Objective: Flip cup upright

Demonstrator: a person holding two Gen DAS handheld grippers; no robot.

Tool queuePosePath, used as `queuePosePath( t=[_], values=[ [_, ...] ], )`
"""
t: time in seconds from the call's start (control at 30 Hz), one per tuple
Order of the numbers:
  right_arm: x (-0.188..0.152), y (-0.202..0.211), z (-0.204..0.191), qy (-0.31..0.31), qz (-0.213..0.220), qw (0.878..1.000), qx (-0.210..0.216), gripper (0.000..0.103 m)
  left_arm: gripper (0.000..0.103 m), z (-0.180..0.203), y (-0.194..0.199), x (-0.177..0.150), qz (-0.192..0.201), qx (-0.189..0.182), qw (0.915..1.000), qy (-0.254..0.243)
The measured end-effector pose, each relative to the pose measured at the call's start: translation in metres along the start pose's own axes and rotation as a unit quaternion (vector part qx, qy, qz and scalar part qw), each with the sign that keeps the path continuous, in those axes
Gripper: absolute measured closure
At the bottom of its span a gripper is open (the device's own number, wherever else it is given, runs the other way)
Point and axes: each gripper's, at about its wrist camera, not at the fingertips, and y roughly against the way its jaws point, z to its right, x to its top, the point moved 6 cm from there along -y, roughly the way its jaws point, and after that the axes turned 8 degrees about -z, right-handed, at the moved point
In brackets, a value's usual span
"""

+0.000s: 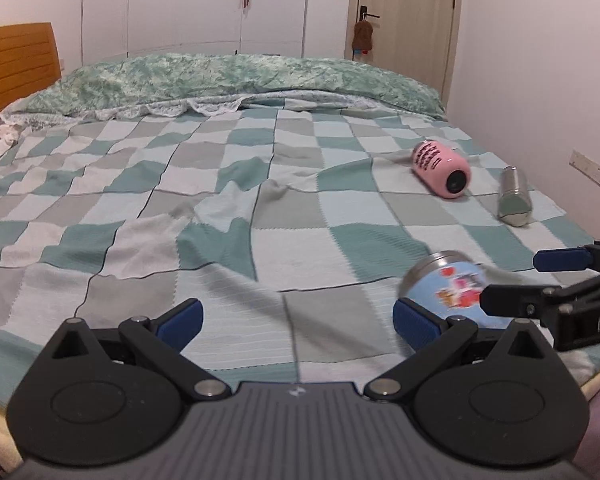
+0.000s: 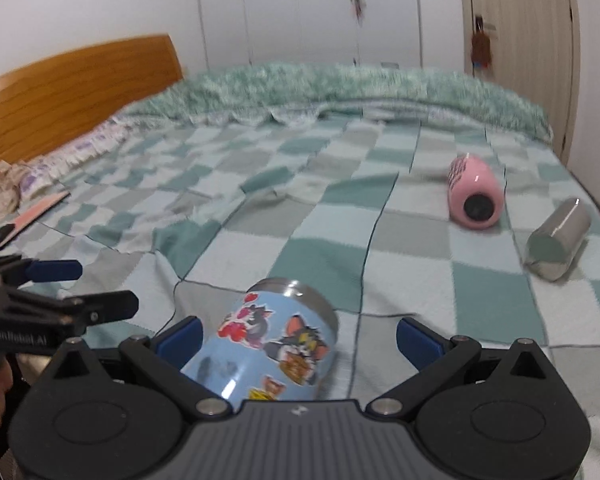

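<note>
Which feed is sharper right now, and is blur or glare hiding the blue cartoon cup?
Left wrist view: the bed and pink cup look sharp, but the blue cartoon cup is smeared by motion blur beside the right tool. Right wrist view: soft throughout, though the same cup sits close between the open fingers, its stickers readable, with one small glare streak low on its side. Both feeds bend straight lines near their edges.

The right tool point(image 1: 512, 280) shows the letters "DA" in the left view. The left tool point(image 2: 104, 286) bears blurred lettering ending ".AI". The pink cup point(image 1: 440, 168) carries unreadable black print.
</note>
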Motion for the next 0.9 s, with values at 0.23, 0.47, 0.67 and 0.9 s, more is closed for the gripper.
queuePosePath(
  t=[0.23, 0.47, 0.67, 0.9],
  values=[
    [0.01, -0.034, -0.007, -0.04, -0.057, 0.998, -0.002, 0.0, 0.0, -0.011, -0.021, -0.002, -0.006, -0.01, 0.9998, -0.018],
    [0.013, -0.061, -0.009, -0.062, -0.104, 0.992, -0.021, 0.001, 0.0, -0.017, -0.035, -0.005, -0.013, -0.014, 0.9995, -0.023],
    [0.012, -0.086, -0.005, -0.09, -0.155, 0.984, -0.002, 0.015, 0.0, -0.018, -0.04, -0.004, -0.018, -0.01, 0.9994, -0.029],
    [0.013, -0.079, 0.001, -0.098, -0.144, 0.984, 0.031, 0.017, 0.0, -0.021, -0.041, -0.004, -0.017, -0.009, 0.9995, -0.027]
  ],
)
